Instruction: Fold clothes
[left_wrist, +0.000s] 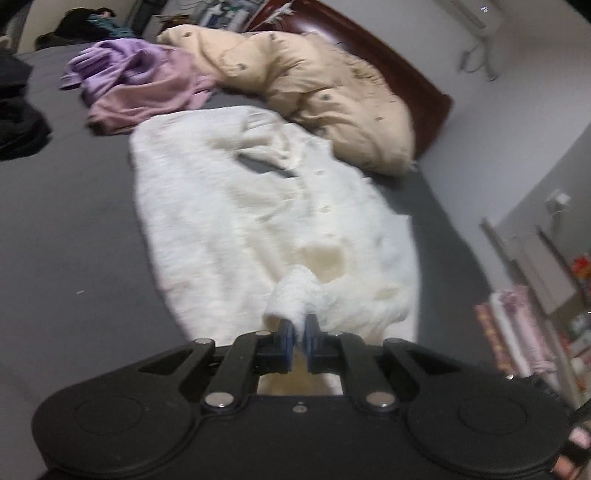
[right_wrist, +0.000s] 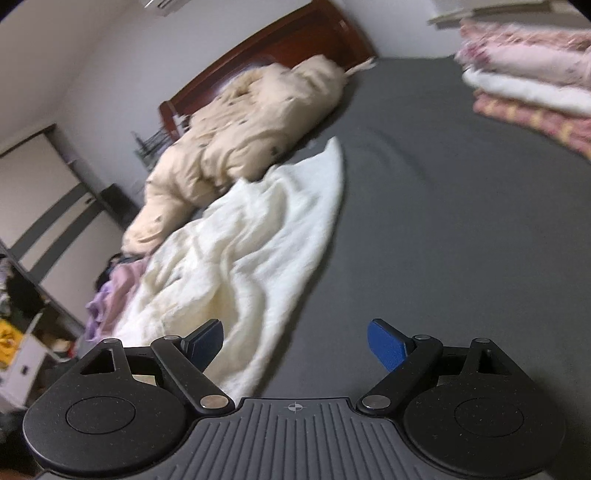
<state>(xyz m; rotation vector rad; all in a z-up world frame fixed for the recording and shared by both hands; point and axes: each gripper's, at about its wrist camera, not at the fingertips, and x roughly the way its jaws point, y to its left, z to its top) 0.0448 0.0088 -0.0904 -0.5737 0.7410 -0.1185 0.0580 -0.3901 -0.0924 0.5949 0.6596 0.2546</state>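
Observation:
A white fleece garment (left_wrist: 236, 206) with a row of buttons lies spread on the grey bed sheet (left_wrist: 66, 229). My left gripper (left_wrist: 300, 334) is shut on a bunched fold of its near edge. In the right wrist view the same white garment (right_wrist: 251, 243) lies rumpled to the left. My right gripper (right_wrist: 295, 343) is open and empty, above the grey sheet (right_wrist: 443, 221) just right of the garment's near edge.
A beige quilted coat (left_wrist: 314, 81) lies by the dark wooden headboard (left_wrist: 369, 48). Purple and pink clothes (left_wrist: 140, 85) and dark clothes (left_wrist: 18, 110) lie at the far left. A stack of folded bedding (right_wrist: 532, 81) sits at the right of the bed.

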